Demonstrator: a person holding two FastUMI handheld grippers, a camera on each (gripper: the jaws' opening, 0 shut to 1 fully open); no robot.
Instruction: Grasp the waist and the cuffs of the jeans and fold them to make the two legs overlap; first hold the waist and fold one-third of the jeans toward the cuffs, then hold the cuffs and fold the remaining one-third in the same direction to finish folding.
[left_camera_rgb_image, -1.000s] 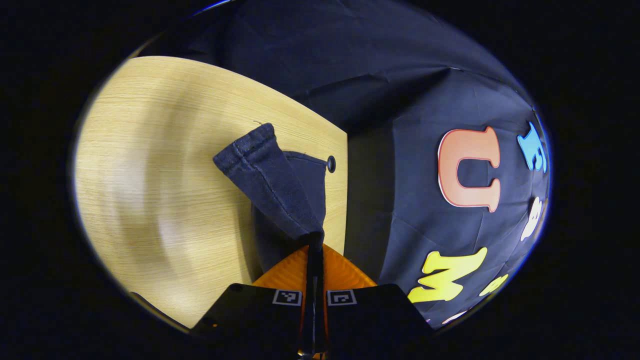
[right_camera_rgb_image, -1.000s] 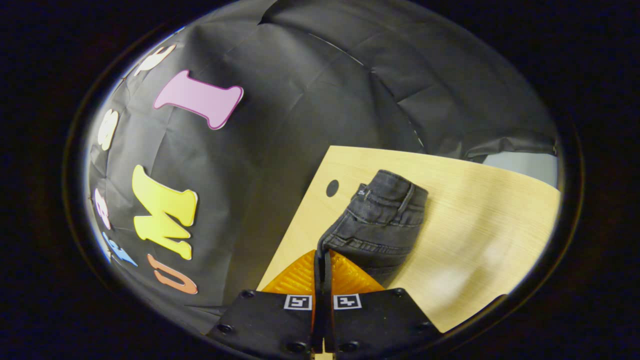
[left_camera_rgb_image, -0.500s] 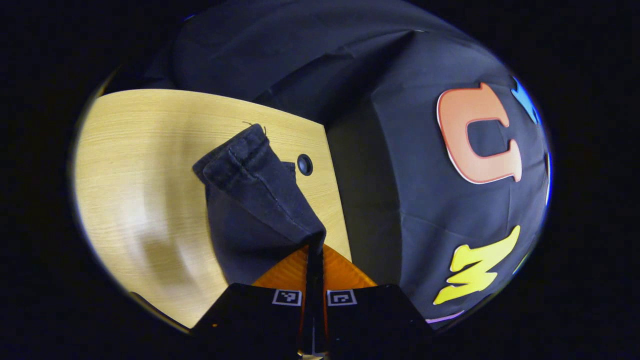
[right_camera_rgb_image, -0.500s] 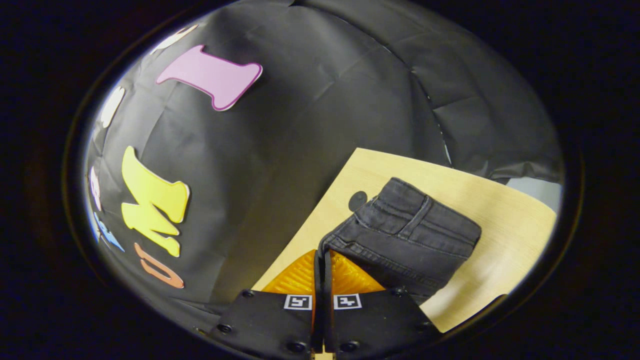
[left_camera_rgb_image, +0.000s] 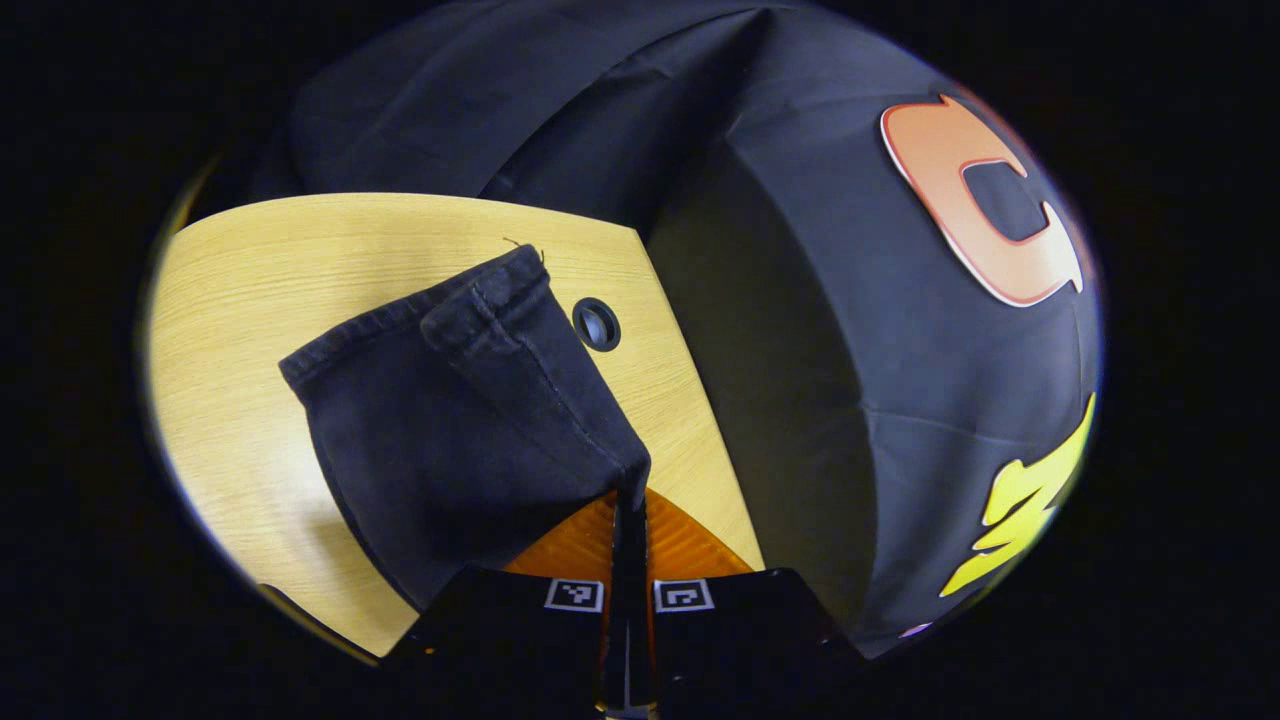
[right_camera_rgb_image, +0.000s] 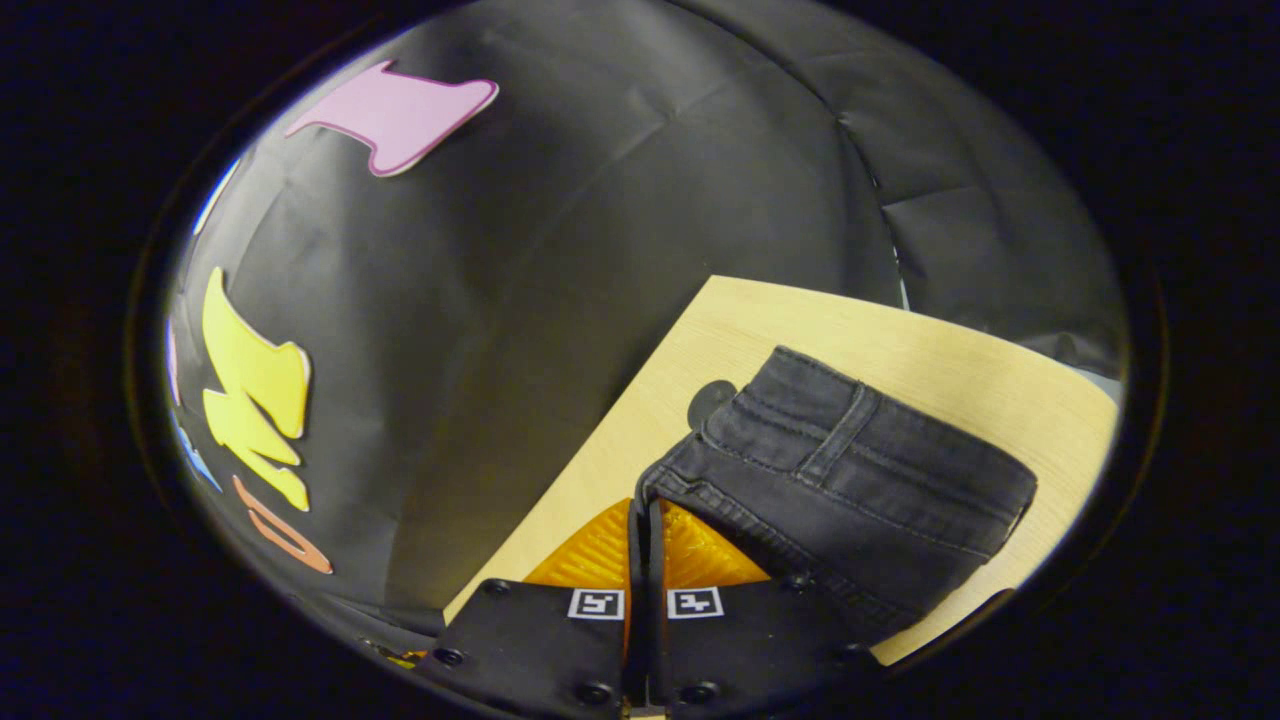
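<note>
Jeans (left_camera_rgb_image: 450, 420): one pair, dark heavy denim with raised stitched seams; draped over the pale wood-grain counter (left_camera_rgb_image: 230, 330) near its corner.
Cuffs (left_camera_rgb_image: 470, 300): thick double-stitched hems, one loose thread poking up; second leg layered beneath, hard to separate.
Waist (right_camera_rgb_image: 850, 450): banded, one belt loop visible, lower part cut off behind the claw body.
Left claw (left_camera_rgb_image: 628, 500): fingers pressed together, pinching a denim edge at the cuff end.
Right claw (right_camera_rgb_image: 645, 505): fingers closed tight on the waistband corner.
Counter hole (left_camera_rgb_image: 596, 324): one round grommet, half hidden by denim in the right gripper view.
</note>
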